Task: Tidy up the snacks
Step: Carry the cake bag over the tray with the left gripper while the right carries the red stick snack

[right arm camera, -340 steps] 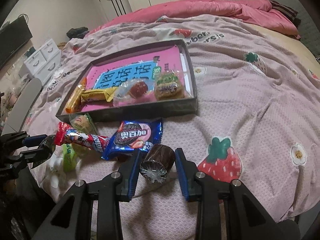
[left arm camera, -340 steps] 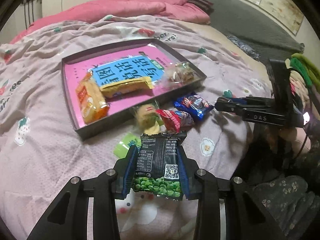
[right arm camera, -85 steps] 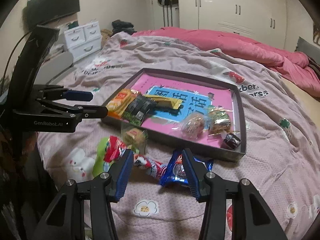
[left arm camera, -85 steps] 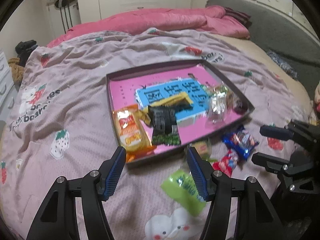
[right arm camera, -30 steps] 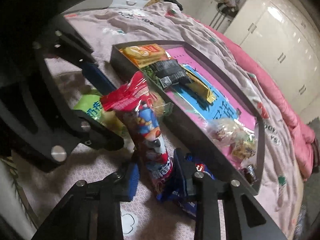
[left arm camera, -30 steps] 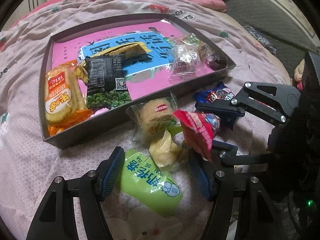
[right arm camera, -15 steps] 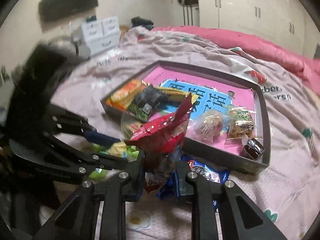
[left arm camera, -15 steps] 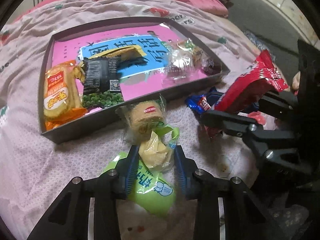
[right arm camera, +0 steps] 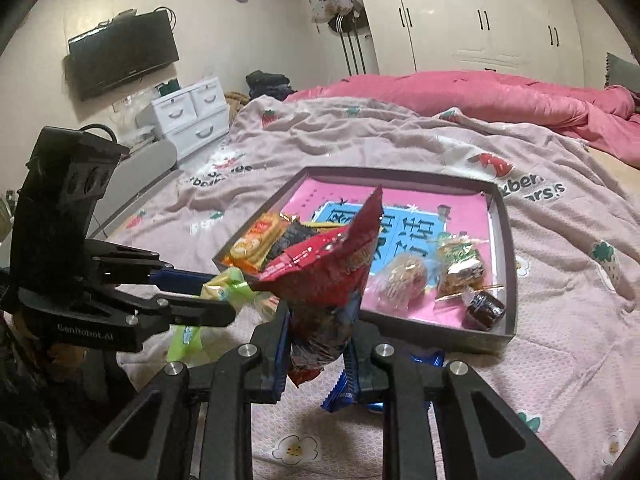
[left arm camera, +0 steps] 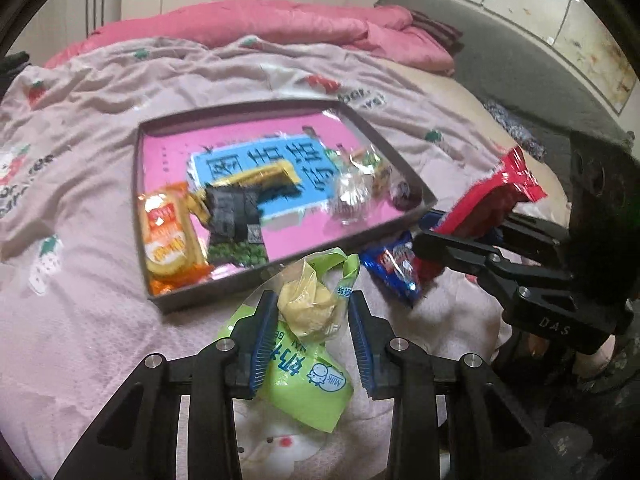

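Observation:
A grey tray (left arm camera: 138, 184) with a pink and blue liner lies on the bed and holds several snacks: an orange biscuit pack (left arm camera: 168, 236), a black pea pack (left arm camera: 236, 220) and wrapped sweets. My left gripper (left arm camera: 312, 316) is shut on a clear wrapper with a yellow cake (left arm camera: 308, 304) and lifts it just in front of the tray. My right gripper (right arm camera: 318, 344) is shut on a red snack bag (right arm camera: 332, 272) and holds it upright above the bed; the bag also shows in the left wrist view (left arm camera: 492, 196). A blue cookie pack (left arm camera: 394, 268) lies on the bed under the right gripper.
A green milk-candy pack (left arm camera: 304, 380) lies on the bedspread below my left gripper. A pink duvet (right arm camera: 480, 100) is bunched at the far end of the bed. White drawers (right arm camera: 188, 116) and a wall TV (right arm camera: 124, 52) stand left of the bed.
Both grippers have risen from the bed with their snacks. The left one has lifted the yellow cake wrapper off the green pack; the right one holds the red bag higher, nearer the tray.

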Available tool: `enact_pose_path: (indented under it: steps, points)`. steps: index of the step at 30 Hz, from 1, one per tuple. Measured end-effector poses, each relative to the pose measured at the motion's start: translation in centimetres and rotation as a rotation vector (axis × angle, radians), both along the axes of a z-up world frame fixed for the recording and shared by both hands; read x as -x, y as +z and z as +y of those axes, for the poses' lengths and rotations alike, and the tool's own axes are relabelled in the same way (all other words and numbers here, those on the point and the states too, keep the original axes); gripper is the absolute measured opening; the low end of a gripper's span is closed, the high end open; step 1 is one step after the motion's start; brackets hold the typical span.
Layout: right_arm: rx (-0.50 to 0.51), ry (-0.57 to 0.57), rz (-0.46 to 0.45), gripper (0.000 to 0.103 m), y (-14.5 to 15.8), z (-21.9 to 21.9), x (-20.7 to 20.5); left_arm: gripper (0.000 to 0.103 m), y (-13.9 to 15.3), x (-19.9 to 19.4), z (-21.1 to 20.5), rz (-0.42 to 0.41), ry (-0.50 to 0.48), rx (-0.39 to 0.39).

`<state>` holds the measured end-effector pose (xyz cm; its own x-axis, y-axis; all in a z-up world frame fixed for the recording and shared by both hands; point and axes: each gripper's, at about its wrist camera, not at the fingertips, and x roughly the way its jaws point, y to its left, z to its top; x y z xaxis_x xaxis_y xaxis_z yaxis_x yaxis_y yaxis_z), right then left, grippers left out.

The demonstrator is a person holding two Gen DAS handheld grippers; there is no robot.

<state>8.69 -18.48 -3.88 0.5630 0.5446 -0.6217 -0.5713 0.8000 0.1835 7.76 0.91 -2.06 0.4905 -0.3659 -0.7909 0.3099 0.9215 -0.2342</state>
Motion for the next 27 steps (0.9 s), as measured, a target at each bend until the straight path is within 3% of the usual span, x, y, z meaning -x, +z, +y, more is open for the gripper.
enact_pose_path:
  steps: [10, 27]
  points:
    - [-0.02, -0.043, -0.038, 0.023, 1.5, -0.9, 0.1, 0.037, 2.3, -0.3, 0.8, -0.063, 0.061, 0.008]
    - [-0.034, -0.122, -0.103, 0.023, 4.1, -2.3, -0.2, 0.037, 5.9, -1.7, -2.5, -0.142, 0.074, -0.002]
